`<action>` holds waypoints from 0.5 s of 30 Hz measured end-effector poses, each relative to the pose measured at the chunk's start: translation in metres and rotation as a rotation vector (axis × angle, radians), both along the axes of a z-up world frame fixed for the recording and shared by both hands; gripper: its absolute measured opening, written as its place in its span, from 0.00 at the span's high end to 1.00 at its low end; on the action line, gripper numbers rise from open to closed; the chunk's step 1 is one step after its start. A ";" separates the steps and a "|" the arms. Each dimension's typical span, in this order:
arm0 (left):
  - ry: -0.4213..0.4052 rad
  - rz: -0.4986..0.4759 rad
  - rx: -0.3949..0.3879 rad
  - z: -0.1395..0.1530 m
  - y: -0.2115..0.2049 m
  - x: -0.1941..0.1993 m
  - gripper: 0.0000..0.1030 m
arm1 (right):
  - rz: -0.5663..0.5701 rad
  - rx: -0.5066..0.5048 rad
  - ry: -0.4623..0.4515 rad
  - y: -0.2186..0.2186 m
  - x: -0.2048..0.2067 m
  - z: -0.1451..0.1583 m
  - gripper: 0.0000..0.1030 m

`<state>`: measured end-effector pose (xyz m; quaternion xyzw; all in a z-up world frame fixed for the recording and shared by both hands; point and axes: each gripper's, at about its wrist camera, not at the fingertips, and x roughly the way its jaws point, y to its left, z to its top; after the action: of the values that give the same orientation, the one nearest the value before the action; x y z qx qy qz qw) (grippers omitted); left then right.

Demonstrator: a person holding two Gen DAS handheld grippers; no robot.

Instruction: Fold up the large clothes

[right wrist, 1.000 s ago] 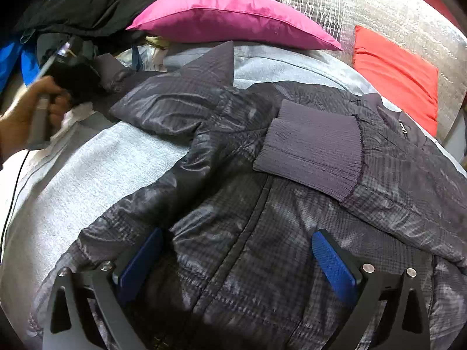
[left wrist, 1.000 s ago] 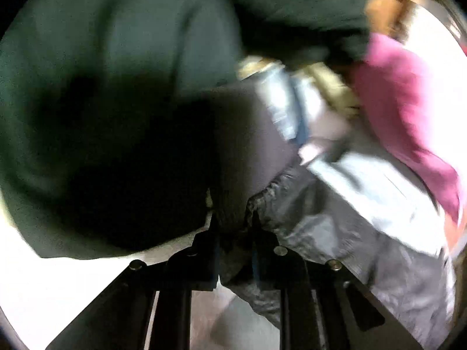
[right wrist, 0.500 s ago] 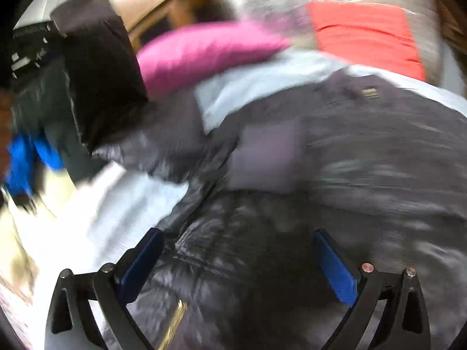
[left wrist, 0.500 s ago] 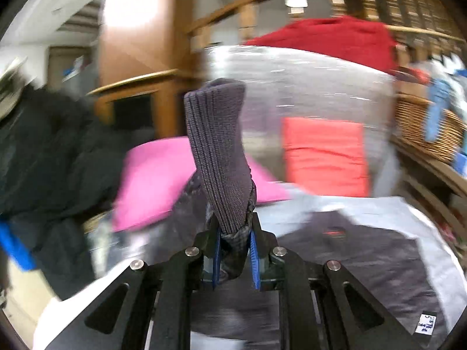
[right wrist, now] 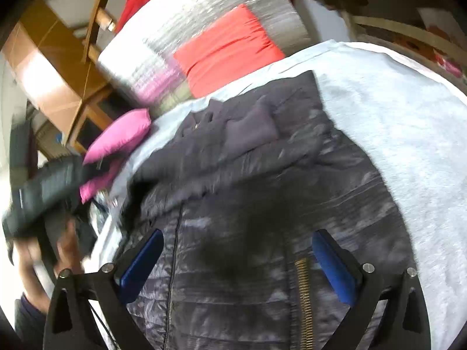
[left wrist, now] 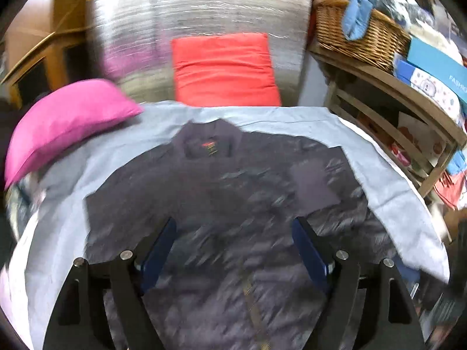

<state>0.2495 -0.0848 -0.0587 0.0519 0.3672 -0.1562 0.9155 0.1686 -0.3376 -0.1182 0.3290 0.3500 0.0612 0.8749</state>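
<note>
A dark grey quilted jacket (left wrist: 233, 204) lies spread on a light grey sheet (left wrist: 379, 180), collar toward the far end, with a ribbed cuff (left wrist: 315, 183) folded onto its body. My left gripper (left wrist: 233, 250) is open and empty just above the jacket's lower half. In the right wrist view the same jacket (right wrist: 248, 204) fills the middle, its gold zip (right wrist: 303, 285) near the front. My right gripper (right wrist: 238, 262) is open and empty over the jacket's hem. The image is motion-blurred.
A pink pillow (left wrist: 64, 122) lies at the far left and a red cushion (left wrist: 224, 67) leans on a silver foil panel (left wrist: 198, 8). A wooden shelf with a wicker basket (left wrist: 356, 35) stands on the right. The left hand and its gripper handle (right wrist: 43, 189) show at left.
My left gripper has let go of the ribbed sleeve cuff and opened; the sleeve now lies across the jacket. Both cameras swung to face the jacket from its hem.
</note>
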 end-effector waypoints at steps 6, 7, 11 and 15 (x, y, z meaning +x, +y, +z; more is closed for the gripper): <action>0.005 0.359 -0.083 -0.047 0.134 -0.043 0.19 | 0.037 0.237 -0.038 -0.001 0.044 0.004 0.00; 0.023 0.405 -0.102 -0.056 0.148 -0.047 0.19 | 0.049 0.277 -0.037 0.000 0.056 0.005 0.00; 0.076 0.525 -0.177 -0.081 0.200 -0.058 0.19 | 0.020 0.422 0.043 0.010 0.109 -0.012 0.00; 0.074 0.546 -0.257 -0.085 0.220 -0.053 0.19 | -0.057 0.468 0.114 0.016 0.140 -0.032 0.00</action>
<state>0.1962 0.1348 -0.1440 -0.1705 0.3778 0.0487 0.9088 0.3083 -0.3217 -0.1498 0.5355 0.3655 0.0973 0.7551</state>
